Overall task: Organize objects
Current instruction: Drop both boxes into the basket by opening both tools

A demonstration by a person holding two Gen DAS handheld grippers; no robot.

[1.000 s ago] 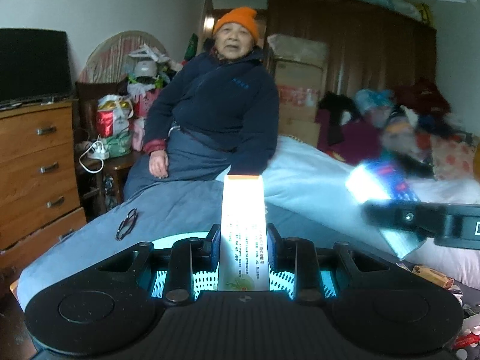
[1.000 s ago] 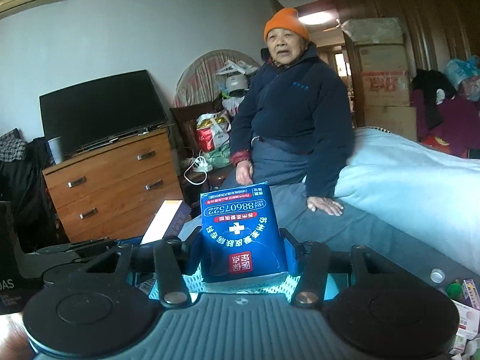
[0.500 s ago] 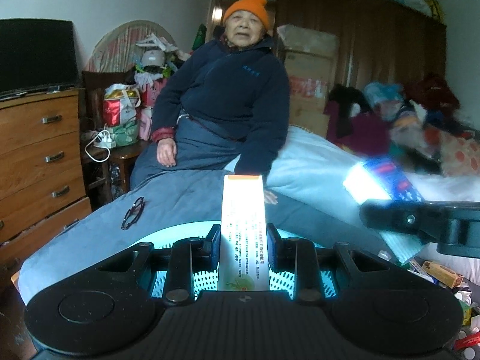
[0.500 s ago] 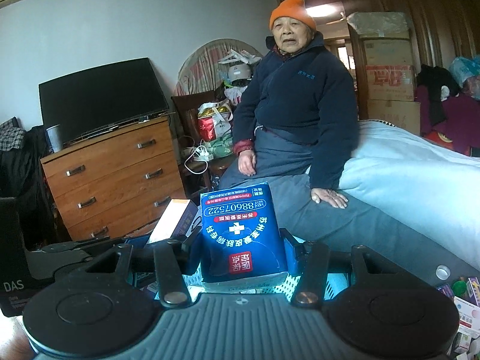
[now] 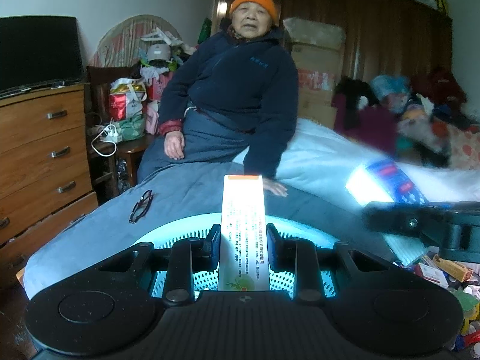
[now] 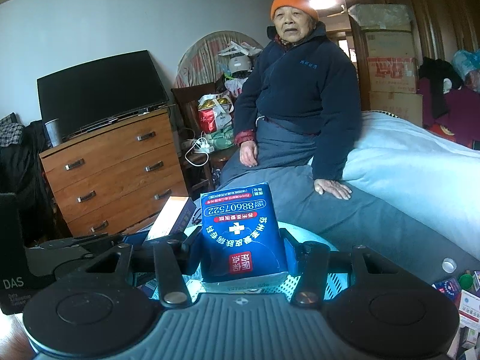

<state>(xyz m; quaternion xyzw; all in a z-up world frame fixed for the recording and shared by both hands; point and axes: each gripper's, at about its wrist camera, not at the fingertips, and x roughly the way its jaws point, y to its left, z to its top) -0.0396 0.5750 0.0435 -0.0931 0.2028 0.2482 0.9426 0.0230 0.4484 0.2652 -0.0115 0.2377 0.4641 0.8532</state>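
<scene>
Two grippers, both loaded. Biggest item: the blue packet (image 6: 243, 234), centre frame, squeezed between the right gripper (image 6: 244, 249) fingers. The slim white box (image 5: 243, 234) is pinched upright in the left gripper (image 5: 243, 240). I'd lower both level into the perforated basket (image 5: 180, 234) below, keeping them apart, before letting go.

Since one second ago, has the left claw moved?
Yes. The left claw, shut on the white box, has dropped or tilted up: the glasses on the bed and the dresser now sit lower in its view.
</scene>
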